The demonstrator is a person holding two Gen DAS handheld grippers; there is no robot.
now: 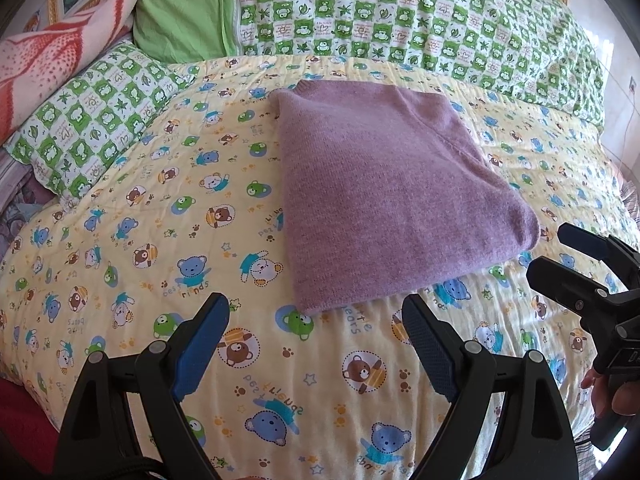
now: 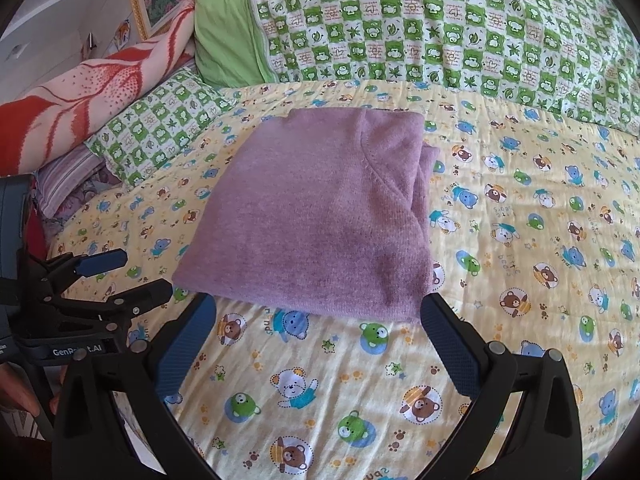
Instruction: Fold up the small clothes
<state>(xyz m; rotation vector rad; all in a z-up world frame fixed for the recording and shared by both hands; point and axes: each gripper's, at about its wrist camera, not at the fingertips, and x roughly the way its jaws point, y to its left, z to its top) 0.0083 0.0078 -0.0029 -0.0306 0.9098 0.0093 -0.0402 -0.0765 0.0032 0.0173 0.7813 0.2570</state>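
A purple knitted sweater (image 1: 384, 184) lies folded into a neat rectangle on the yellow bear-print bedspread (image 1: 120, 240); it also fills the middle of the right wrist view (image 2: 320, 216). My left gripper (image 1: 316, 312) is open just short of the sweater's near edge, nothing between its blue pads. My right gripper (image 2: 320, 312) is open too, its fingers framing the near edge of the sweater without touching it. Each gripper shows in the other's view: the right gripper (image 1: 560, 256) at the right, the left gripper (image 2: 132, 276) at the left, both open and empty.
A green checked quilt (image 1: 420, 12) lies folded across the far side of the bed. A green checked pillow (image 1: 88, 120) and a red-and-pink blanket (image 1: 52, 48) sit at the far left. A hand (image 1: 612, 392) holds the right gripper's handle.
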